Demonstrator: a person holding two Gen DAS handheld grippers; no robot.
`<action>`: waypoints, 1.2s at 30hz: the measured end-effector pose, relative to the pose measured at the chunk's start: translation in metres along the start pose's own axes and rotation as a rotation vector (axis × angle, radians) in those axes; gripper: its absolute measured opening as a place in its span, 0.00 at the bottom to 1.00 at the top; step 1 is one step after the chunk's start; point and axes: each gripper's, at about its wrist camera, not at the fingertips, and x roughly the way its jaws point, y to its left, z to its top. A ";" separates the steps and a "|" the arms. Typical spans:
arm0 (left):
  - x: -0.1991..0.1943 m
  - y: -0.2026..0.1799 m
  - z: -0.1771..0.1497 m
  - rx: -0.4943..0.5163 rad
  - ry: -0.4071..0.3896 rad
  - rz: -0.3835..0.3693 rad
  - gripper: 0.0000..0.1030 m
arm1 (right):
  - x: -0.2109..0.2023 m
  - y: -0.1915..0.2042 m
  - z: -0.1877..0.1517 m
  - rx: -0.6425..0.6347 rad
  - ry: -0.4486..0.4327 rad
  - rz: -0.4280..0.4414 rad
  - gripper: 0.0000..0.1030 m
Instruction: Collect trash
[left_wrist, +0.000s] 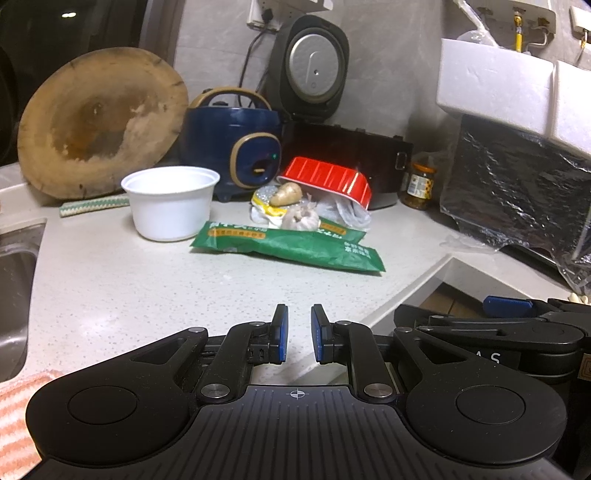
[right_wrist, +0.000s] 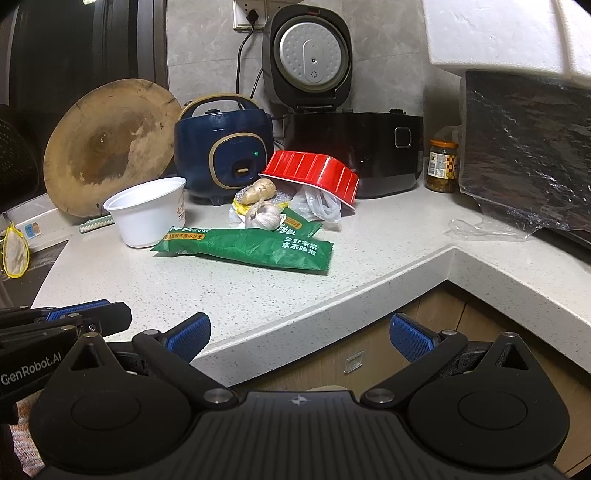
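We hold both tools low at the near edge of the table, well apart from the litter; our left tool has its blue pads drawn narrow with only a slim gap and nothing between them, while our right tool stands wide and empty, hanging over the table's corner; the trash sits in a loose heap toward the back, in front of the blue rice cooker and the black cooker; nearest us lies a green packet, flat on the table, with a second green packet partly tucked behind it; to their left stands a white plastic cup, upright and seemingly empty; behind them a red tray leans tipped over a crumpled clear bag, with a garlic bulb and a piece of ginger resting on the pile; we judge the green packet to be light, limp and a little slick, so it should be pinched at a raised end or crimped seam, not pressed flat on its face; the cup looks thin and easily crushed, best taken by the rim with a gentle close; the red tray seems stiff but light, and its upturned lip offers a fair hold; the clear bag will crumple and may drag the garlic along with it
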 end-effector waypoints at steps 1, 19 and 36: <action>0.000 0.000 0.000 0.000 0.000 0.000 0.17 | 0.000 0.000 0.000 0.000 0.000 0.000 1.00; 0.003 0.011 0.008 -0.046 0.008 0.003 0.17 | 0.002 0.005 0.004 -0.039 -0.005 -0.024 1.00; 0.042 0.097 0.074 -0.298 0.024 0.003 0.17 | 0.061 0.045 0.065 -0.190 -0.042 0.019 1.00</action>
